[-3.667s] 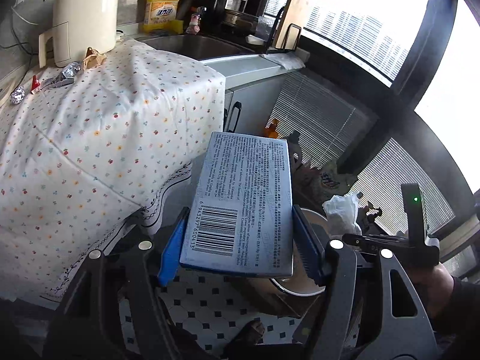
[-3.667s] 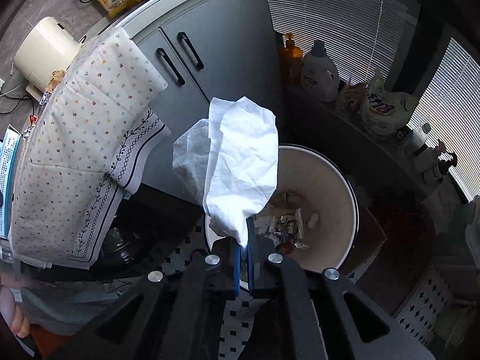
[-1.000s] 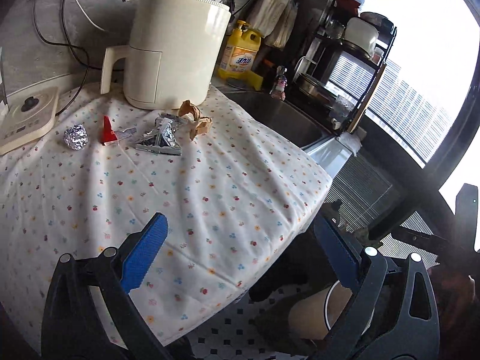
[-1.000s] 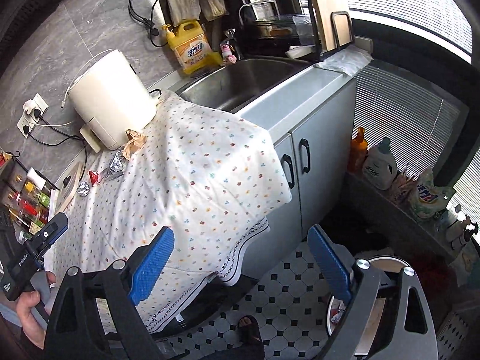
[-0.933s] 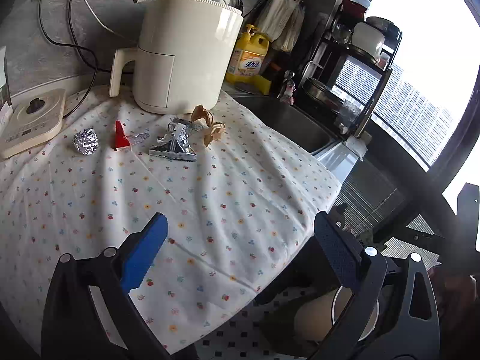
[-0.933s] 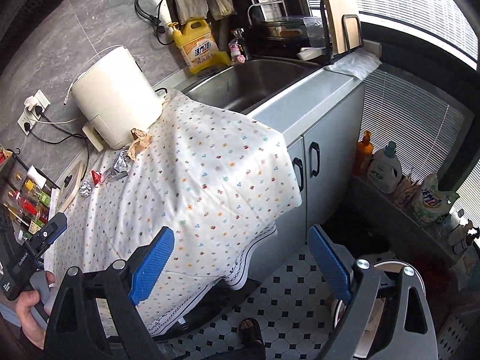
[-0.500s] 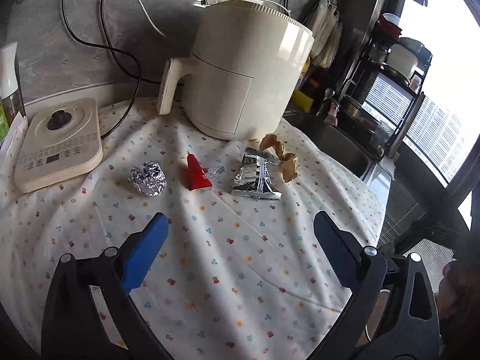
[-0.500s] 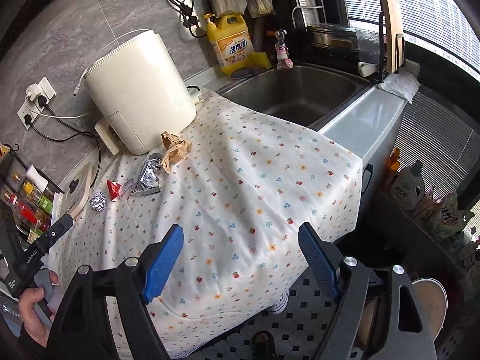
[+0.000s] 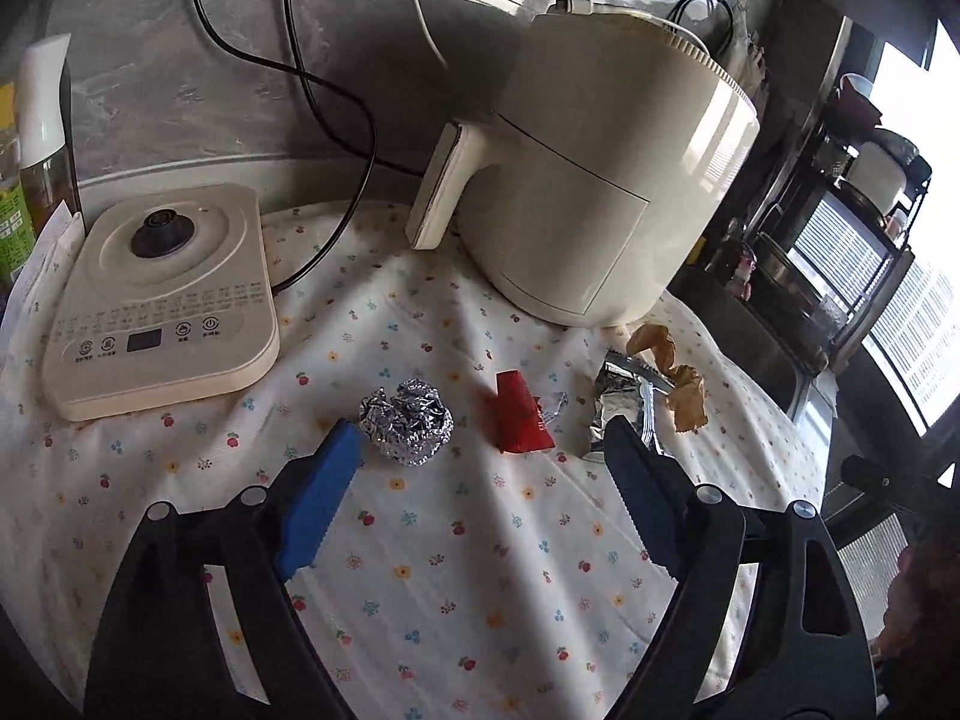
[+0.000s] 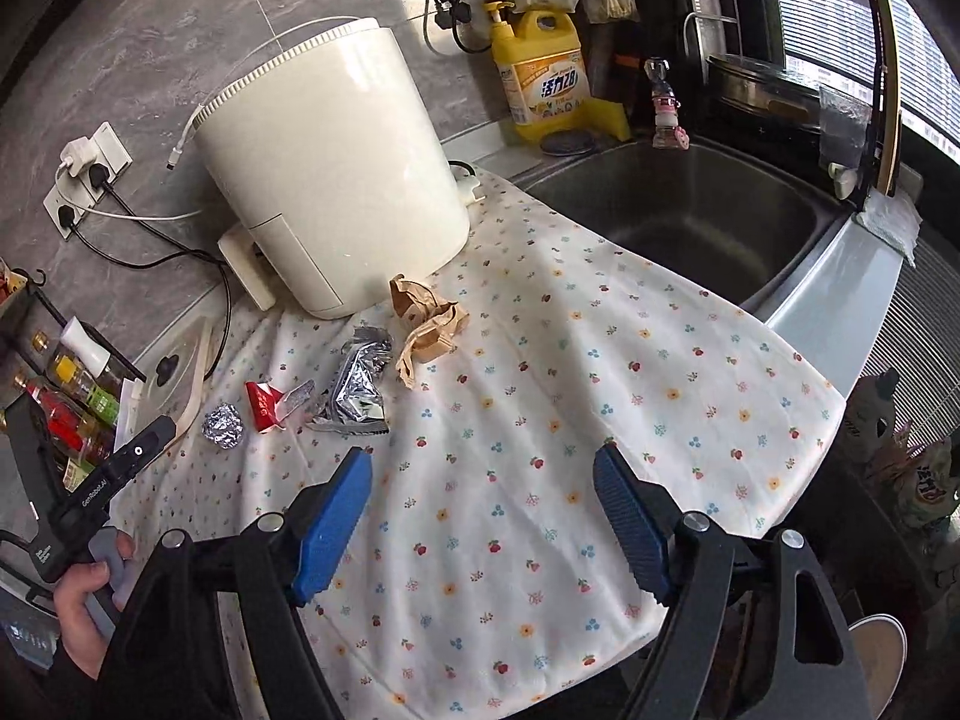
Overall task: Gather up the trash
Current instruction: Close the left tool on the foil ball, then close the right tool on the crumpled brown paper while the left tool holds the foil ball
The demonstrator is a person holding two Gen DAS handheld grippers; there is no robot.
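Note:
Four bits of trash lie on the floral cloth in front of the air fryer: a crumpled foil ball (image 9: 408, 429) (image 10: 222, 420), a red wrapper (image 9: 519, 414) (image 10: 264, 405), a silver packet (image 9: 624, 402) (image 10: 357, 384) and crumpled brown paper (image 9: 672, 372) (image 10: 429, 318). My left gripper (image 9: 480, 438) hovers low just short of the foil ball and red wrapper. Its jaws are closing; both pieces sit at the mouth of the gap, and no pad touches them. My right gripper (image 10: 483, 456) stands open over bare cloth, nearer than the silver packet, with nothing between its fingers.
A cream air fryer (image 9: 600, 180) (image 10: 330, 168) stands right behind the trash. A flat white appliance base (image 9: 156, 300) and bottles (image 10: 66, 396) sit to the left. The steel sink (image 10: 690, 216) and a yellow detergent jug (image 10: 543, 72) are on the right. Cords trail along the wall.
The box and tissue held earlier are gone from both grippers. Both have swung from the bin to the counter and closed in on the trash. The left jaws have narrowed.

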